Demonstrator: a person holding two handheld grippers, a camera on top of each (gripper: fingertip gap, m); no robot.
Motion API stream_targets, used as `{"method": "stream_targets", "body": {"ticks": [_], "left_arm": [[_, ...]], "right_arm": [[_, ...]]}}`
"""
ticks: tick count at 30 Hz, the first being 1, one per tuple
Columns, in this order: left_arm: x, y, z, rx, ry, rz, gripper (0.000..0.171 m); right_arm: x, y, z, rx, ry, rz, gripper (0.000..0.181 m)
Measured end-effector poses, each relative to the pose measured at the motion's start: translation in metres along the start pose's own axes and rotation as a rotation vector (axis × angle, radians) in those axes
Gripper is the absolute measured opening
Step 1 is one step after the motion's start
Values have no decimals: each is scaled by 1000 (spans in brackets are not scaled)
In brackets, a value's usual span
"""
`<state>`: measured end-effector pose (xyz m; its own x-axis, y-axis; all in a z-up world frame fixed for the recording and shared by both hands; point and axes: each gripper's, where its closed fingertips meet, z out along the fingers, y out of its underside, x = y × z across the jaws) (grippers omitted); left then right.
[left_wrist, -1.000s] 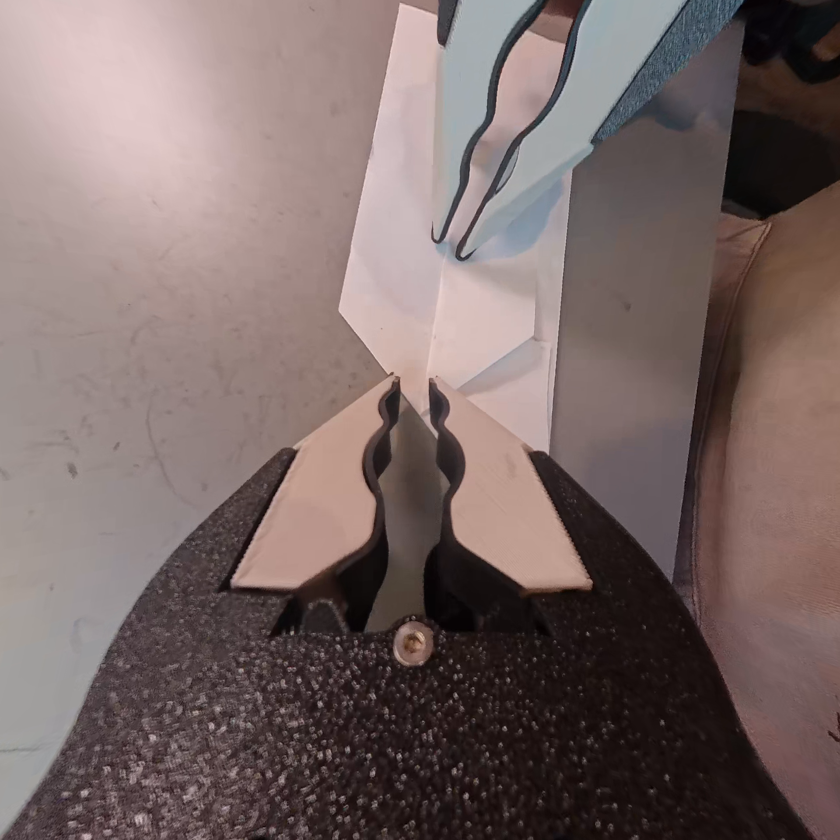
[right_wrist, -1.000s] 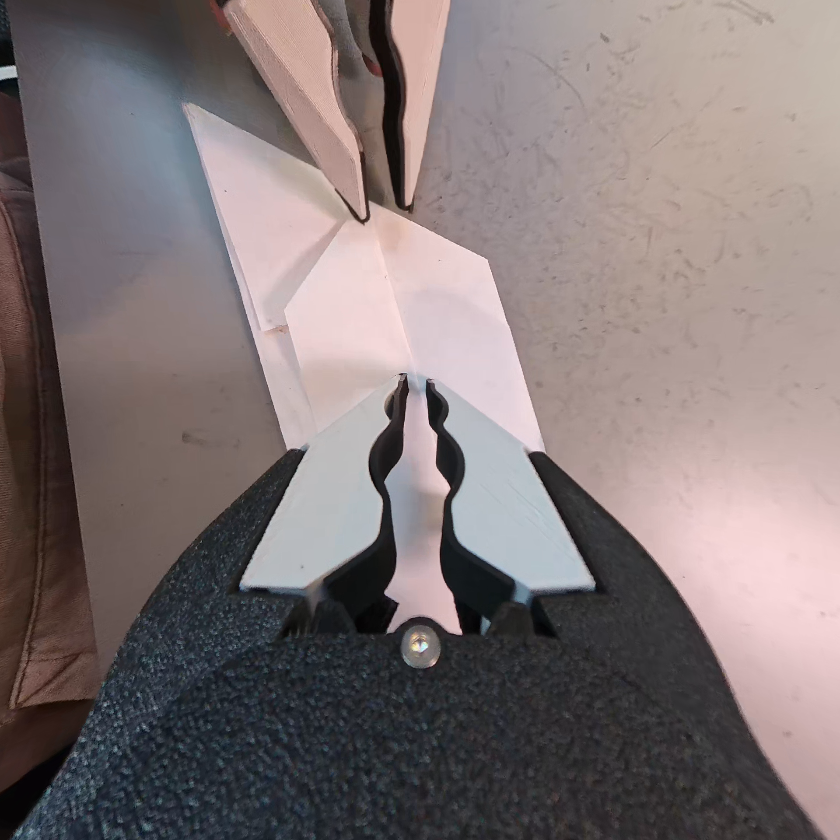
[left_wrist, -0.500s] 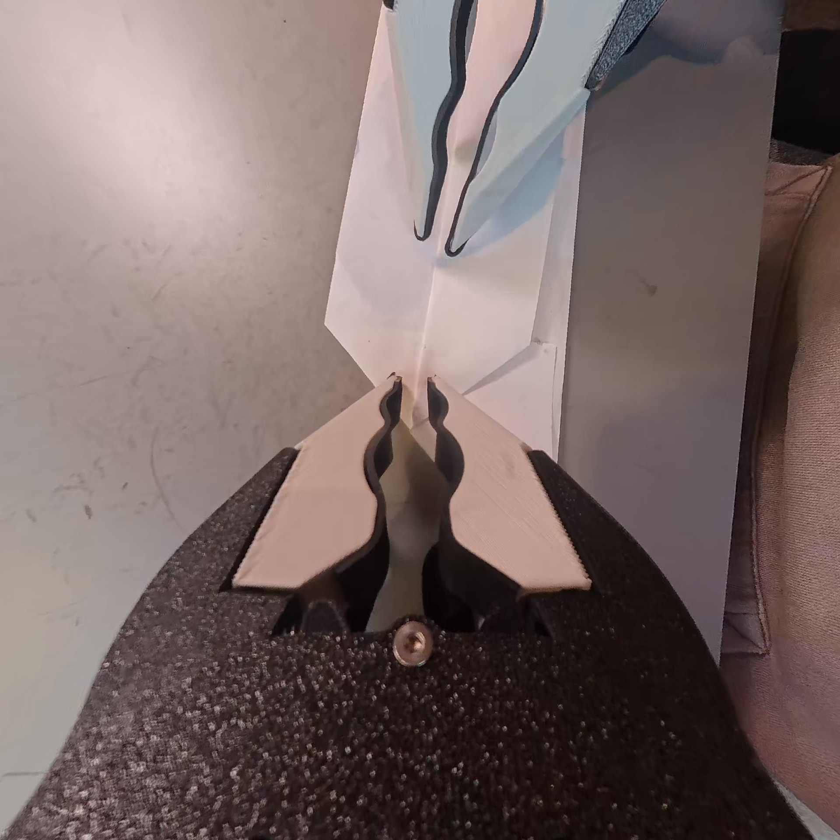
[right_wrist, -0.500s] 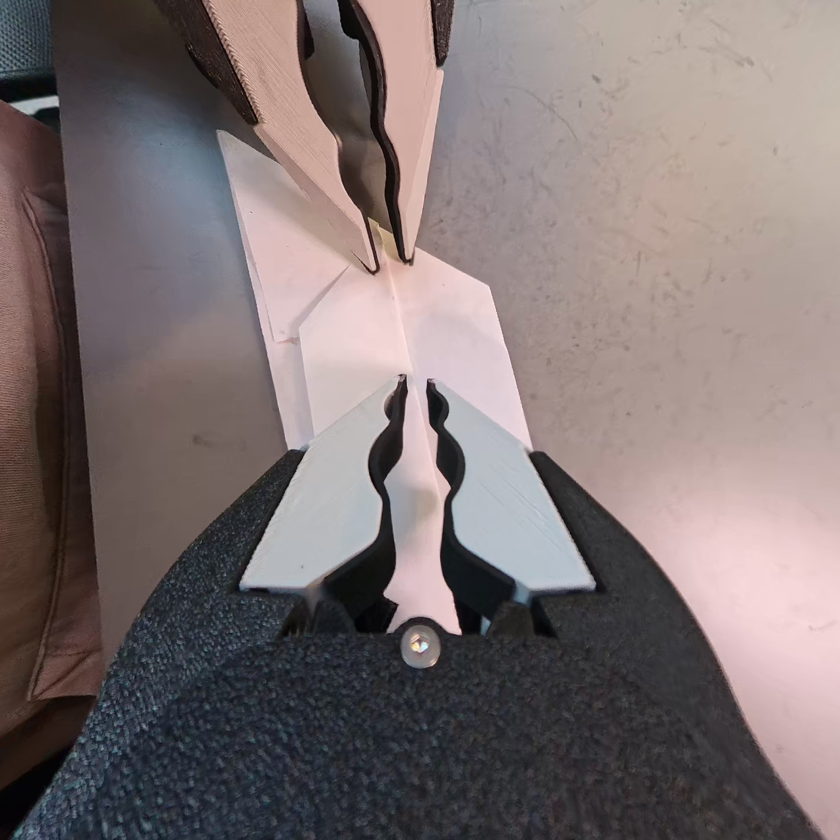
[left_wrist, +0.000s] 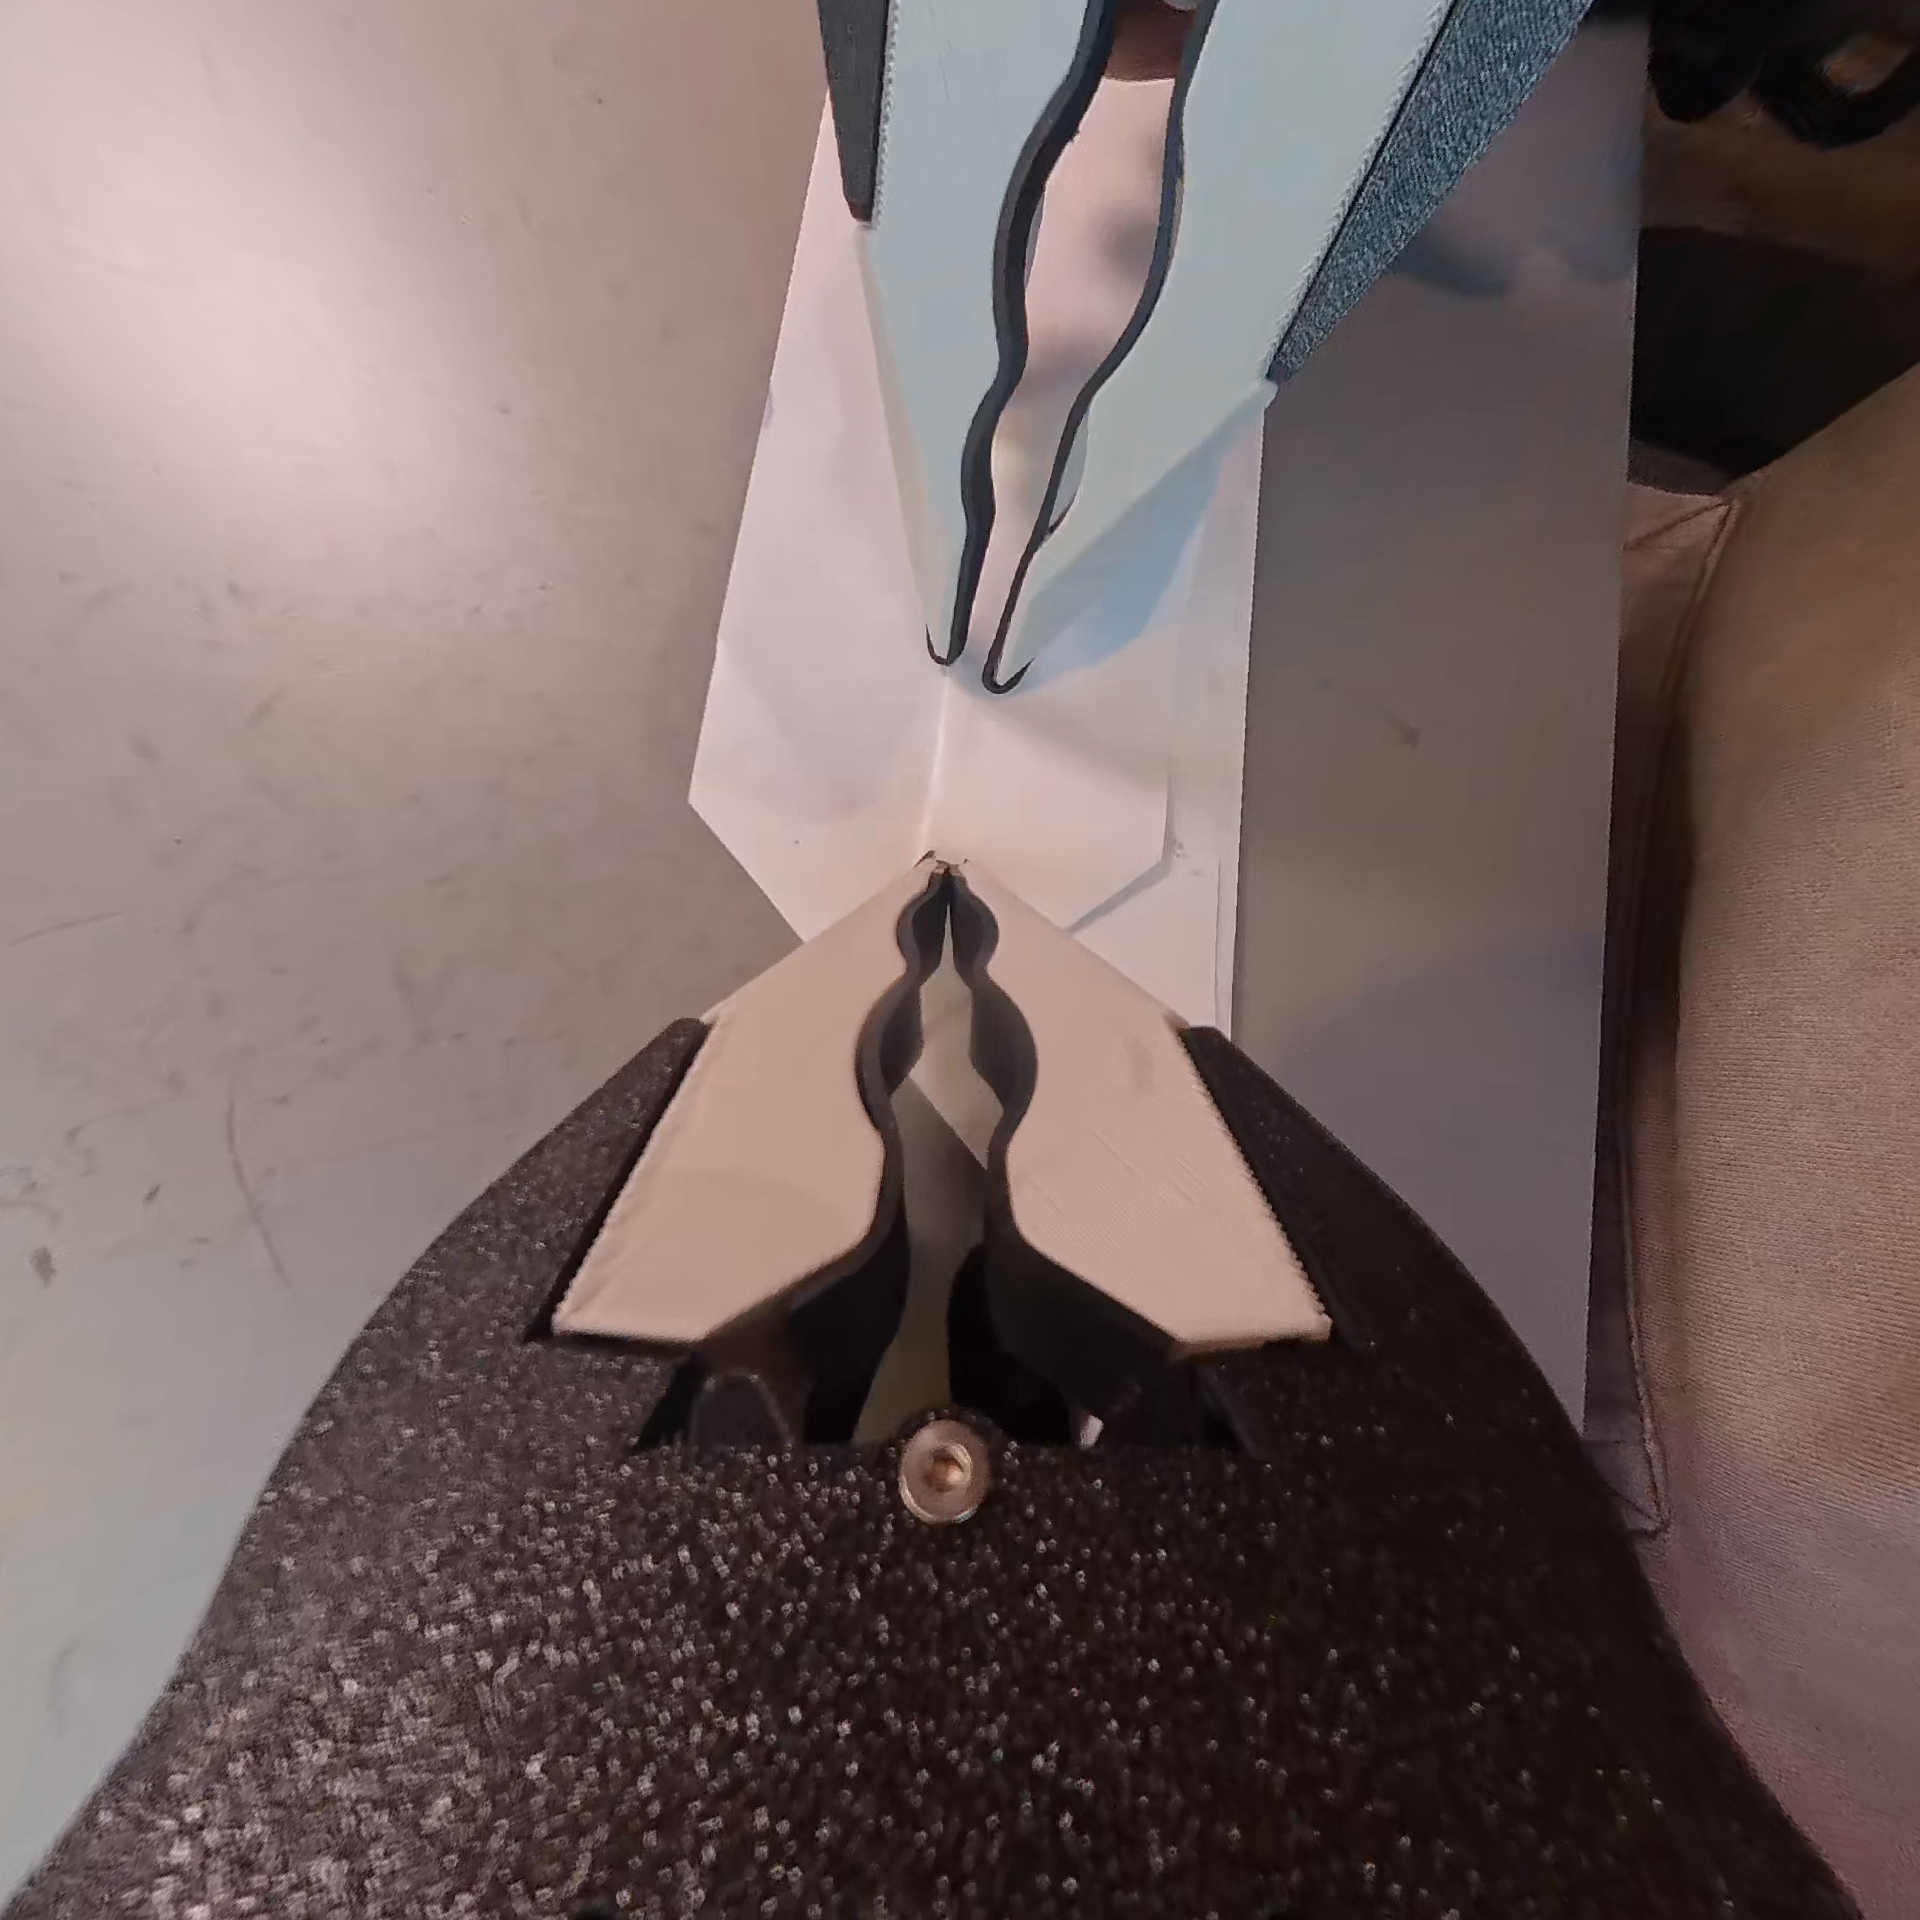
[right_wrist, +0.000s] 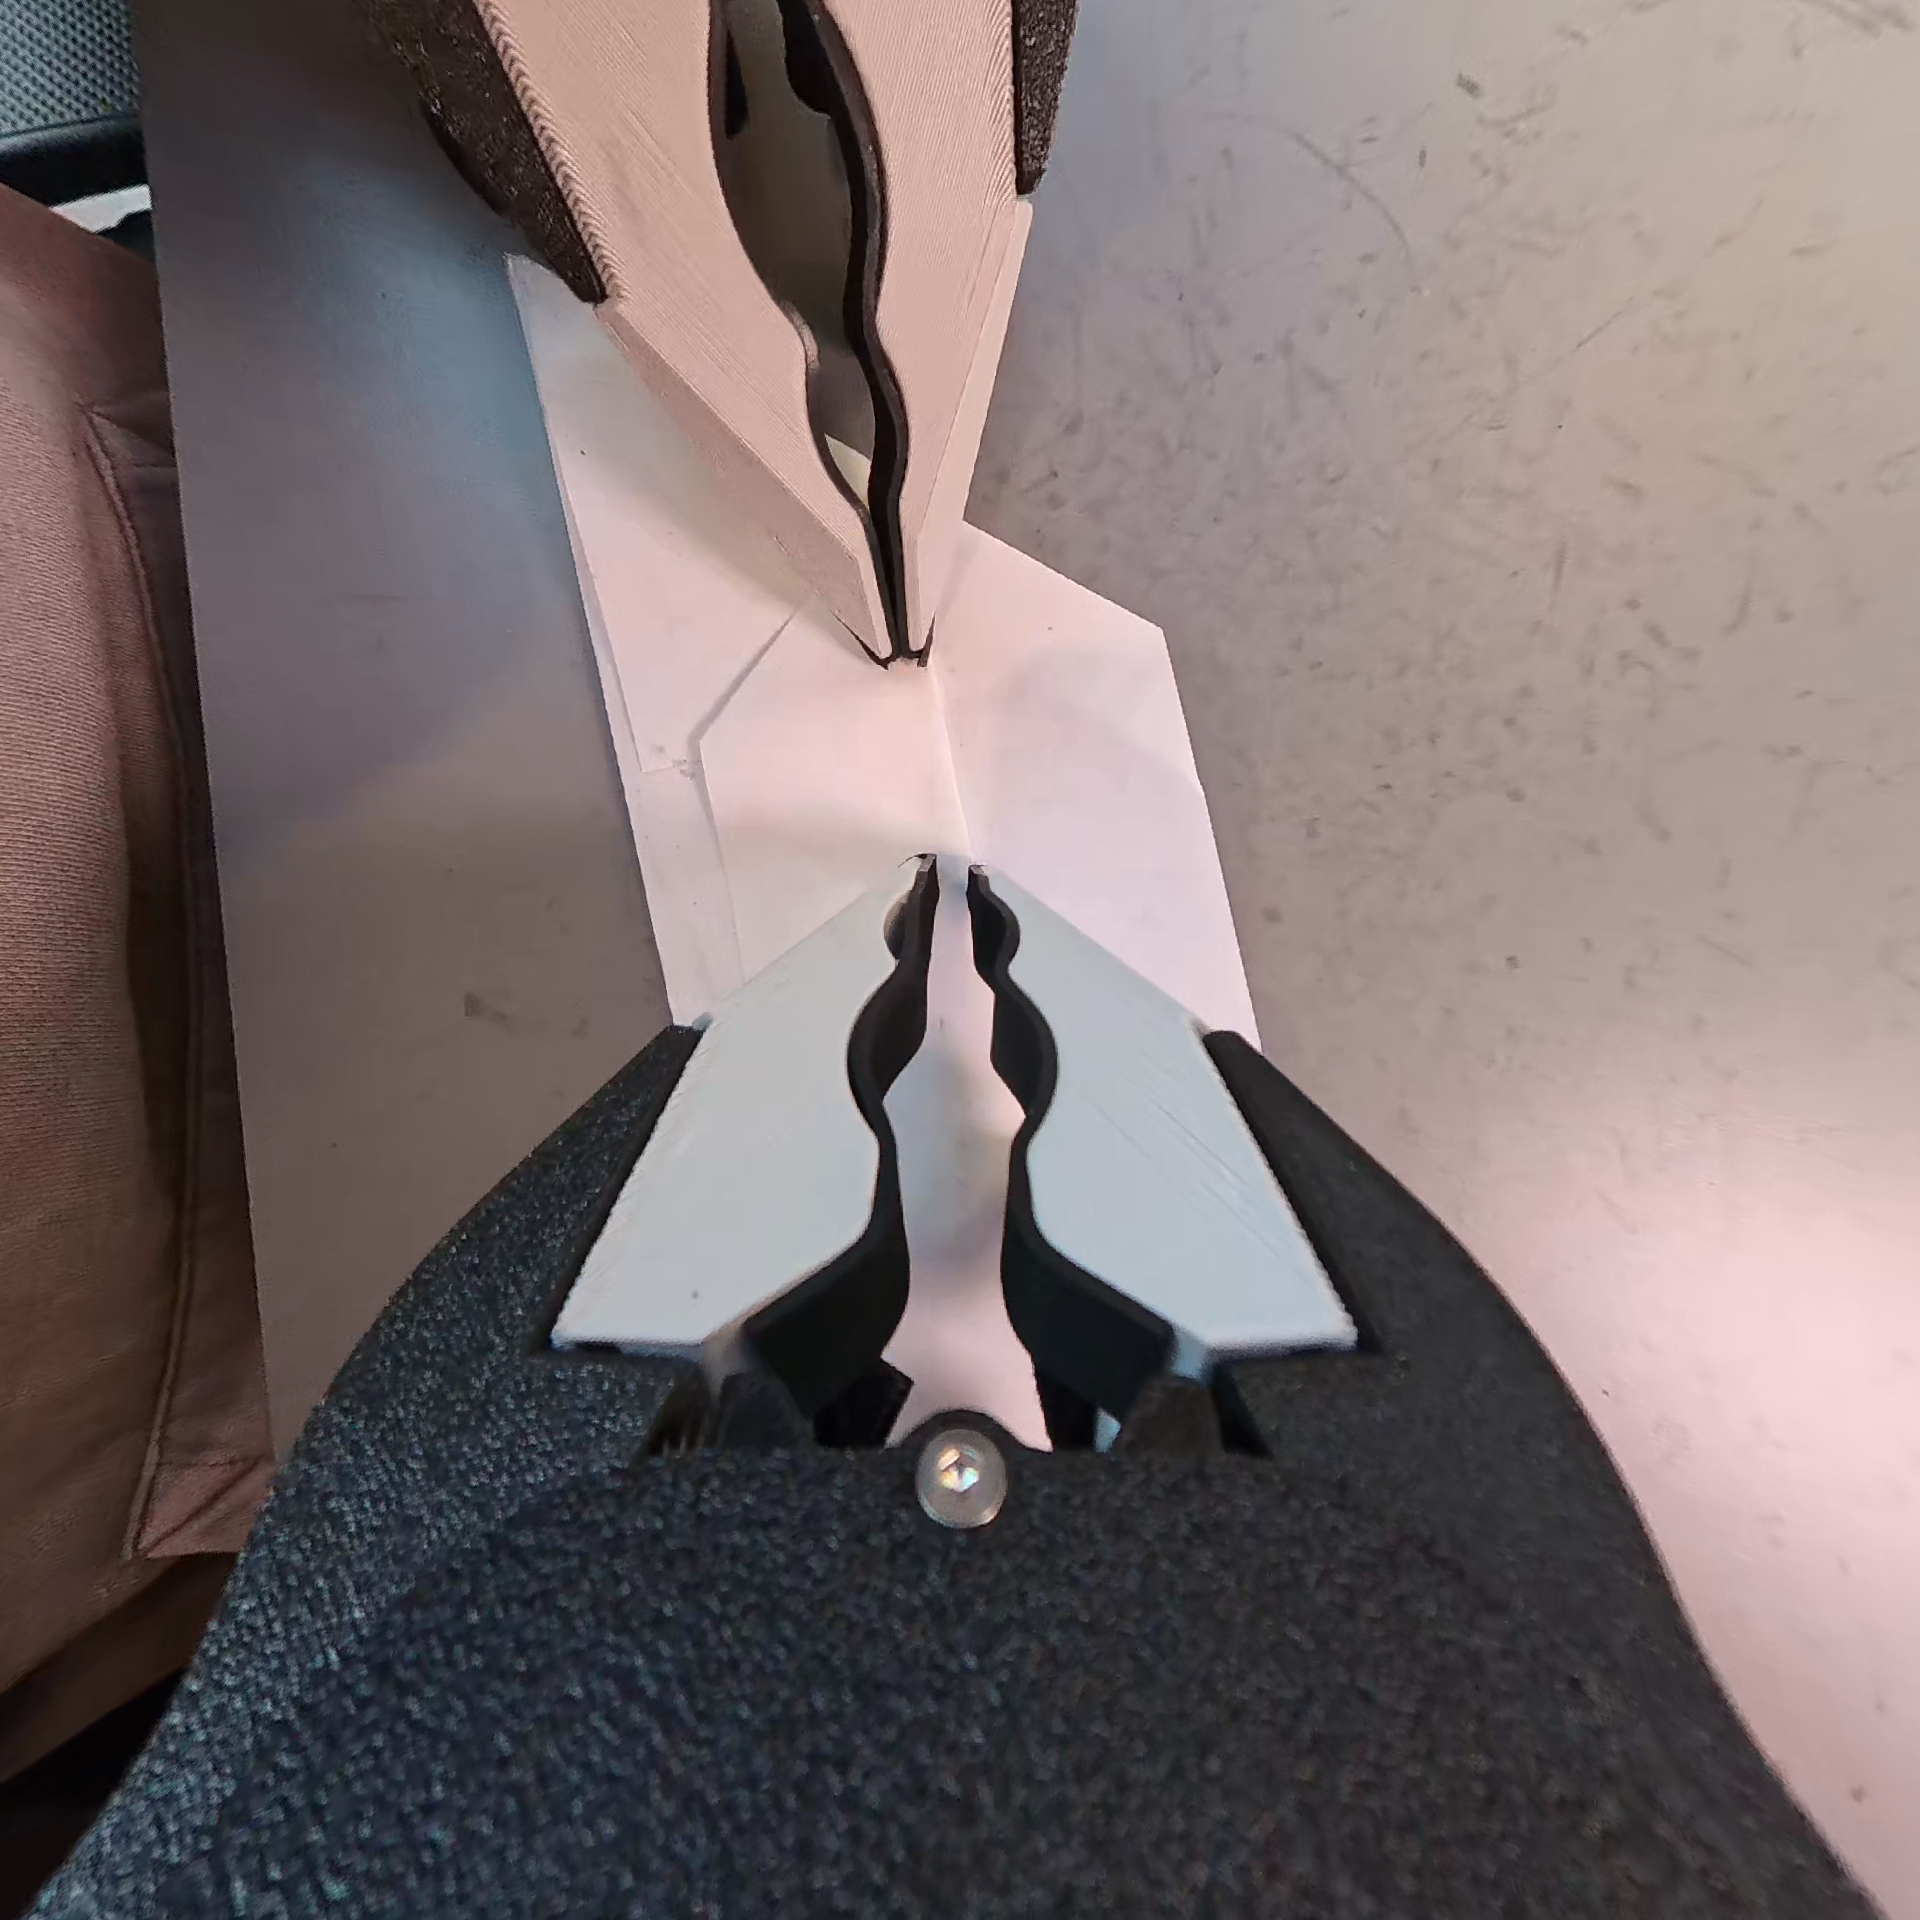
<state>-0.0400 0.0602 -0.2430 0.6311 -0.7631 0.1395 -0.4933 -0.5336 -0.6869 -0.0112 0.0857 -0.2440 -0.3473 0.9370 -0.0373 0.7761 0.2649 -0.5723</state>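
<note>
A white folded paper (left_wrist: 1060, 790) with a centre crease and a pointed end lies on the grey table (left_wrist: 312, 623), near the table's edge. My left gripper (left_wrist: 942, 878), with beige fingers, is shut on the crease at the paper's pointed end. It also shows in the right wrist view (right_wrist: 902, 655). My right gripper (right_wrist: 951, 868), with pale blue fingers, is open by a narrow gap. It straddles the same crease farther along the paper (right_wrist: 1070, 748), tips touching or just above it. It faces the left one in the left wrist view (left_wrist: 971, 670).
The table's edge runs just beside the paper. Beyond it is a person's brown clothing (left_wrist: 1766, 1039), also in the right wrist view (right_wrist: 83, 727). A dark object (left_wrist: 1766, 343) is past the table's edge. Scuffed grey tabletop (right_wrist: 1558, 623) spreads on the paper's other side. Across from one pair of fingers to the other is roughly 5 centimetres.
My left gripper has closed from a narrow gap to shut on the crease. The two grippers have come closer together along the paper.
</note>
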Motion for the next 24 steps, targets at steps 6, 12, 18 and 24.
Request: {"method": "stream_targets", "body": {"ticks": [6,12,18,24], "left_arm": [[0,1,1,-26,-30,41,0],[0,1,1,-53,-29,40,0],[0,1,1,-51,-14,26,0],[-4,-6,-1,-28,6,11,0]], "right_arm": [[0,0,-1,15,-16,-5,5],[6,-2,-7,-2,-10,-5,0],[5,-5,3,-33,-37,-23,0],[5,-4,3,-76,-34,-79,0]]}}
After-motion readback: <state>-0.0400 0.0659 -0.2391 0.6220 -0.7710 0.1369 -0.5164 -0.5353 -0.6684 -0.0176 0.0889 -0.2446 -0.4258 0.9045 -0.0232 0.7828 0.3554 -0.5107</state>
